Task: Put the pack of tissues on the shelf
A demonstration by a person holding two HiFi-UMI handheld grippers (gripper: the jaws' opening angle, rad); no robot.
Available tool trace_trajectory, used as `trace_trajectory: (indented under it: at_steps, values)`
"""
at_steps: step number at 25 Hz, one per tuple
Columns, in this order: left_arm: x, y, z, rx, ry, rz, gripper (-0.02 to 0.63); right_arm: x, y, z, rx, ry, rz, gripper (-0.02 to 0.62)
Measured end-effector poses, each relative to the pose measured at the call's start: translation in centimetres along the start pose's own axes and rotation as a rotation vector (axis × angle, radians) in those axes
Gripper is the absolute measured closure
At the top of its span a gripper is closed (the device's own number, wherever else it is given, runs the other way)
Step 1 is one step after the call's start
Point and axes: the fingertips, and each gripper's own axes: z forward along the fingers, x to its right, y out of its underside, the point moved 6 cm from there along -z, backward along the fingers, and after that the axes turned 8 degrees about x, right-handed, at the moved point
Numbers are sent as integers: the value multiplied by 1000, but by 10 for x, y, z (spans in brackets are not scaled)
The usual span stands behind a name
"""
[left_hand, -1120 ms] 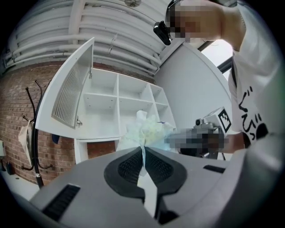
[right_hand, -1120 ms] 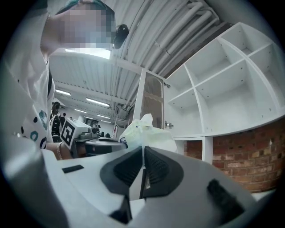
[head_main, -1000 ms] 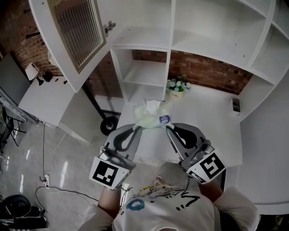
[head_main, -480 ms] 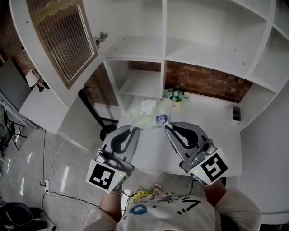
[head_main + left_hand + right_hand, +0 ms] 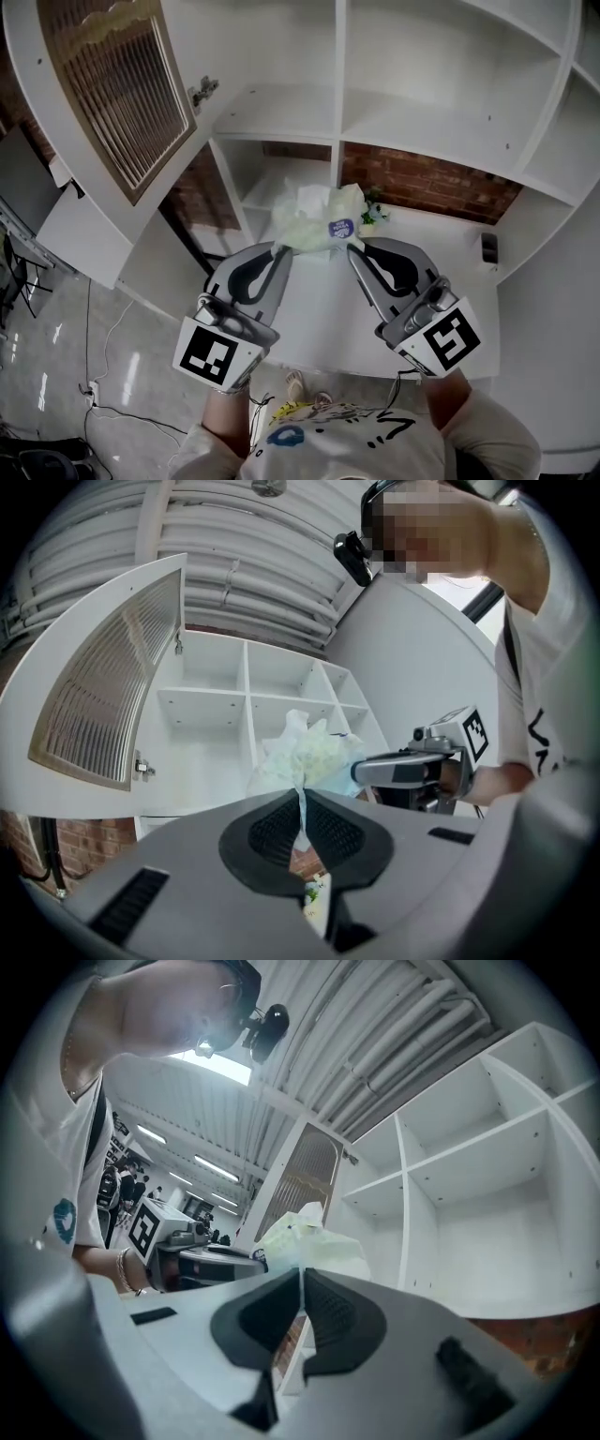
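Pale-green tissue pack (image 5: 314,216): one, pinched by left gripper (image 5: 283,249), right gripper (image 5: 352,248).

Head view evenly lit, soft, a little desaturated: white shelf unit (image 5: 441,131) bright with mild shade inside its compartments, pale streaks of glare on the floor (image 5: 129,364), pack of tissues (image 5: 317,217) low in contrast against the white. Both gripper views fisheye, with black corners, bowed straight lines and a soft near foreground. Right gripper view: ceiling strip lights (image 5: 214,1162) and a blown-out bright patch (image 5: 220,1063) overhead.
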Motion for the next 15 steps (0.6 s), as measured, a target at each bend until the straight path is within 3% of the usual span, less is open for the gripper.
trace_trajectory:
  at_steps: [15]
  values:
    - [-70, -29, 41, 65, 16, 75, 584, 38, -27, 64, 63, 1, -135, 561]
